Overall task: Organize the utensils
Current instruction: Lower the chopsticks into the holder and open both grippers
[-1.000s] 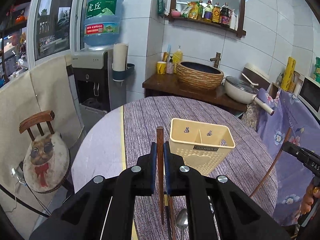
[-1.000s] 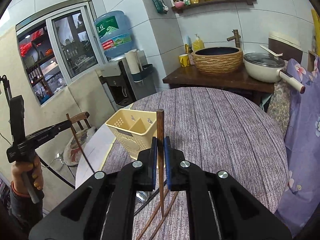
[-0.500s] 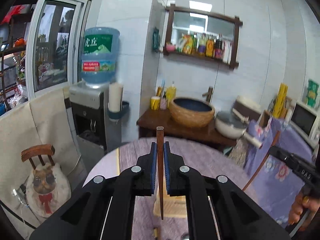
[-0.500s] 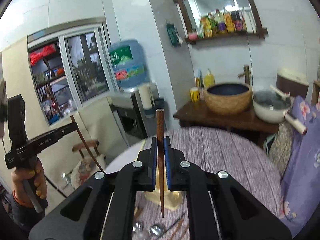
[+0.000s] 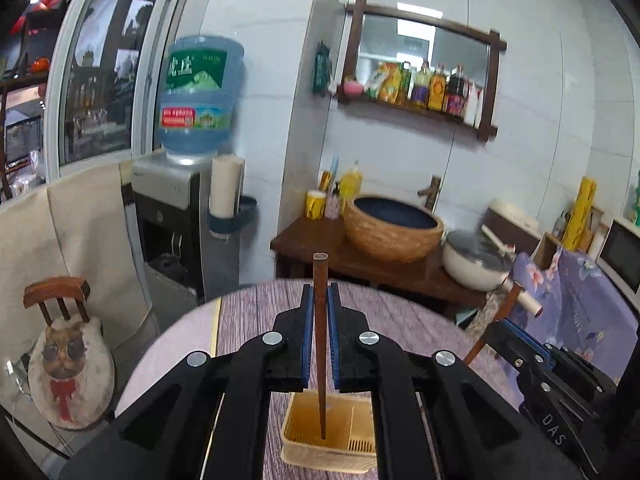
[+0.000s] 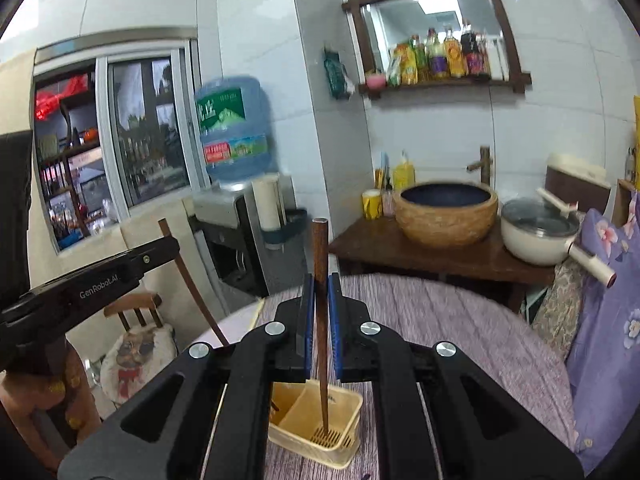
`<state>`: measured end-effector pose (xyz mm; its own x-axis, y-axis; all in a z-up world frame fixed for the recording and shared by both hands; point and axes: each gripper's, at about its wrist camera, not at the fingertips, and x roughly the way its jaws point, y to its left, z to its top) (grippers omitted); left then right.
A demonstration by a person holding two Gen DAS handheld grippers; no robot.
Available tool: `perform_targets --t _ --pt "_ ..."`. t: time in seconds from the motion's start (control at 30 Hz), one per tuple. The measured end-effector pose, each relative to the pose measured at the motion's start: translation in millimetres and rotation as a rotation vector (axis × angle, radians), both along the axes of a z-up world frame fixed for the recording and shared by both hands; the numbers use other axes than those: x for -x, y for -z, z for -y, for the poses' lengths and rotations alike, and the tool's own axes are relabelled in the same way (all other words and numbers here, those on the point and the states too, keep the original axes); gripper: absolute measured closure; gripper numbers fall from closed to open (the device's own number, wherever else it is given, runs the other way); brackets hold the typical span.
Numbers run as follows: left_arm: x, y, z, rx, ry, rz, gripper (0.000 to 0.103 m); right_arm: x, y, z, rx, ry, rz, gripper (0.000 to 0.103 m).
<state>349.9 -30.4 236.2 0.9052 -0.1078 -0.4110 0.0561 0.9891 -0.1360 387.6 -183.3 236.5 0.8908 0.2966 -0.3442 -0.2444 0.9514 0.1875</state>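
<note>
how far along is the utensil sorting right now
Nothing shows as stored yet: the visible parts of the yellow utensil holder look empty. In hand: the left tool and right tool are each clamped on a brown chopstick, tips hanging above the holder. Left: dropping both in; other utensils aren't in view now.

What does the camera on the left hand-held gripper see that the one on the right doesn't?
Only the left wrist view shows the right hand-held gripper from the side, at the lower right, gripping a chopstick, and a microwave at the far right edge.

Only the right wrist view shows the left hand-held gripper from the side, with the hand gripping its handle.

Both show their own jaws shut on an upright brown chopstick whose tip hangs over the cream utensil basket, plus the purple-clothed table, water dispenser and woven basin.
</note>
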Motion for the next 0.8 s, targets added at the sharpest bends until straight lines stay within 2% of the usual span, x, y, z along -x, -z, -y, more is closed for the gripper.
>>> perform_targets --t 0.13,0.3,0.4,0.63,0.67,0.73,0.77,0.8 --pt "-5 37 1 -0.019 0.006 -0.057 0.095 -11 31 -1 -0.003 -0.011 -0.059 0.095" --pt "-13 66 -4 -0.011 0.006 -0.119 0.095 -17 52 -4 -0.001 -0.018 -0.102 0.095" --pt "-12 68 -2 -0.039 -0.009 -0.095 0.095 -19 60 -3 -0.008 -0.016 -0.119 0.097" --pt "-10 61 0 -0.041 0.02 -0.095 0.094 -17 66 2 -0.03 -0.01 -0.112 0.096" --pt "-8 60 0 -0.045 0.024 -0.091 0.088 -15 66 4 -0.034 -0.012 -0.111 0.093" --pt "-2 58 -1 -0.046 0.027 -0.074 0.053 -9 67 7 -0.036 -0.006 -0.098 0.073" --pt "2 58 -2 -0.042 0.028 -0.061 0.046 -2 67 9 -0.037 0.005 -0.077 0.051" --pt "8 57 -4 -0.038 0.027 -0.042 0.043 2 66 11 -0.034 0.014 -0.059 0.044"
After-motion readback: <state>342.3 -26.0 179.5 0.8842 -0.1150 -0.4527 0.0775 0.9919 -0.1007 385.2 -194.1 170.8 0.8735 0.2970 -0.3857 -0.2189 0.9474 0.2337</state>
